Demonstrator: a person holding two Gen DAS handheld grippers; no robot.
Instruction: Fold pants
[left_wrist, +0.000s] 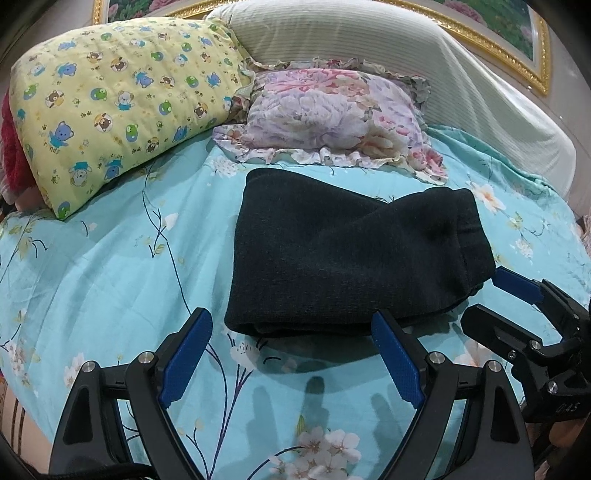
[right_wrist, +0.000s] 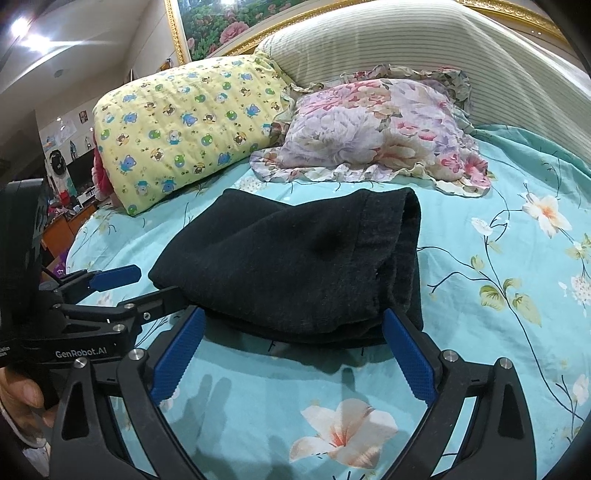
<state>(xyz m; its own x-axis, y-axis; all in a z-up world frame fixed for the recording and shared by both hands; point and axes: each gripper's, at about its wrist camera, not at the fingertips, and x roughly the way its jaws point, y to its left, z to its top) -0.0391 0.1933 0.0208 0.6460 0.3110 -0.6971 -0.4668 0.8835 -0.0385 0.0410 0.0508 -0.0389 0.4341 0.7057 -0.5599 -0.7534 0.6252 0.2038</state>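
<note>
The dark knit pants (left_wrist: 340, 254) lie folded in a compact bundle on the turquoise floral bedspread (left_wrist: 110, 266); they also show in the right wrist view (right_wrist: 295, 258). My left gripper (left_wrist: 291, 332) is open and empty, just short of the bundle's near edge. My right gripper (right_wrist: 293, 326) is open, its fingertips at the bundle's near edge, holding nothing. The right gripper shows at the right of the left wrist view (left_wrist: 491, 299). The left gripper shows at the left of the right wrist view (right_wrist: 155, 284).
A yellow bear-print pillow (left_wrist: 110, 110) and a floral ruffled pillow (left_wrist: 332, 118) lie behind the pants. A striped cream bolster (left_wrist: 406, 62) leans on the gold-framed headboard. The bed edge drops off at the left, with room clutter (right_wrist: 66, 192) beyond.
</note>
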